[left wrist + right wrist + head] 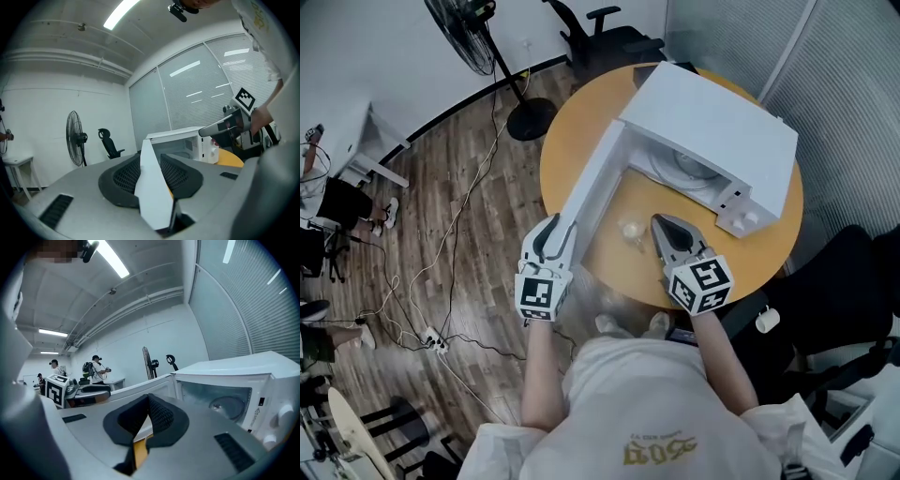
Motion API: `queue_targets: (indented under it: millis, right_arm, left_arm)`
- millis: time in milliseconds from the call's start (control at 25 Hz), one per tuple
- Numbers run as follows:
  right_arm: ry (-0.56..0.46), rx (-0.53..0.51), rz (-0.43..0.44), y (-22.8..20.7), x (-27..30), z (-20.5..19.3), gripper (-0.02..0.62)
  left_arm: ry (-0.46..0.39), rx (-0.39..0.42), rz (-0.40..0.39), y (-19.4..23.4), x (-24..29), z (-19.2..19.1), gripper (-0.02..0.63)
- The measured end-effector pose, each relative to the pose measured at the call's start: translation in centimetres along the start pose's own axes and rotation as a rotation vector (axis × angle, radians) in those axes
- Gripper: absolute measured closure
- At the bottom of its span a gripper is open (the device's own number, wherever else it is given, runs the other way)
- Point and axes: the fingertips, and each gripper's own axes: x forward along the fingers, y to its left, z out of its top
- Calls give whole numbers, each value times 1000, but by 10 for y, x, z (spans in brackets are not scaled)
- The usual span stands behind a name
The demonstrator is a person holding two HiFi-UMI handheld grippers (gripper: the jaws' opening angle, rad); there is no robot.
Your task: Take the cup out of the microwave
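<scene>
Right gripper (660,222) jaws pressed together, empty | left gripper (557,225) jaws pinching microwave door (595,183) | cup (630,228) on table (579,122), axis unclear

Cup (630,229): pale, blurred; outline unclear.
Microwave cavity (689,169): mostly hidden beneath its top.
Far people (98,371): too small for detail.
Fan (459,28): cut by picture's edge.
</scene>
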Motion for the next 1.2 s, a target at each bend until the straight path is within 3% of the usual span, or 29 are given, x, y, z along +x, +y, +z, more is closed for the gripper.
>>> queue_targets:
  millis: [1200]
  right_arm:
    - [31, -11, -49, -10, -1, -11, 584]
  left_arm:
    - [-11, -8, 2, -1, 0, 2, 460]
